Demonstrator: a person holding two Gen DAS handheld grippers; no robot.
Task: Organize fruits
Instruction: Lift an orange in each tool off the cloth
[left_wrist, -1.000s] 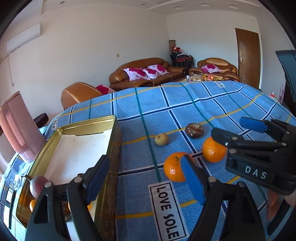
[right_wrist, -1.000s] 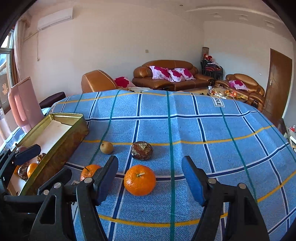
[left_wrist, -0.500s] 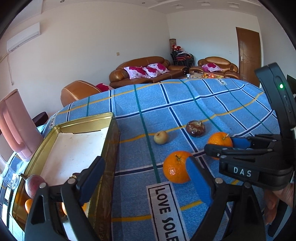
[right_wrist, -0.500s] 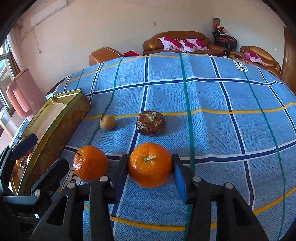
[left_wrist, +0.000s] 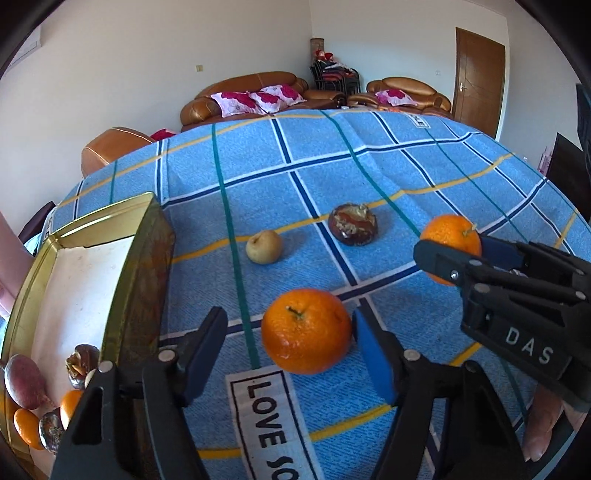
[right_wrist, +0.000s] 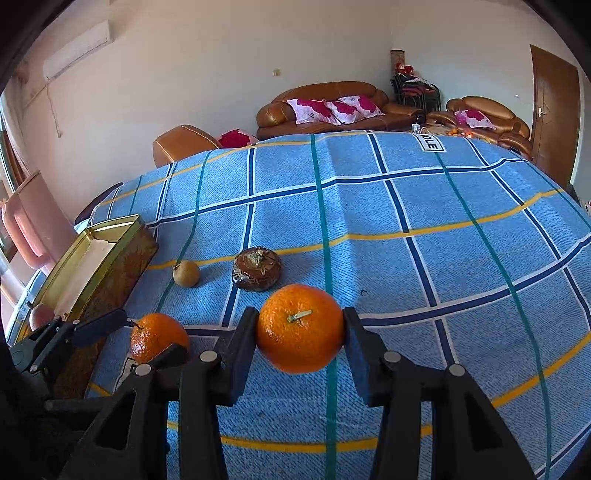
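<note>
My right gripper (right_wrist: 300, 328) is shut on an orange (right_wrist: 300, 328) and holds it just above the blue checked cloth; both also show in the left wrist view, gripper (left_wrist: 458, 254) and orange (left_wrist: 448, 236). My left gripper (left_wrist: 288, 349) is open around a second orange (left_wrist: 306, 330) that lies on the cloth; its right pad is close to it, the left pad apart. This orange also shows in the right wrist view (right_wrist: 157, 336). A small yellow pear (left_wrist: 264, 246) and a dark brown fruit (left_wrist: 352, 229) lie further back.
A gold tin box (left_wrist: 122, 258) stands at the left with several fruits (left_wrist: 26, 384) in its near end. A "LOVE SOLE" label (left_wrist: 266, 424) is on the cloth under my left gripper. A pink object (right_wrist: 26, 229) stands beyond the box. Sofas stand behind the table.
My right gripper has closed on the right orange and lifted it slightly. My left gripper has moved forward and right, so that its open fingers now flank the left orange.
</note>
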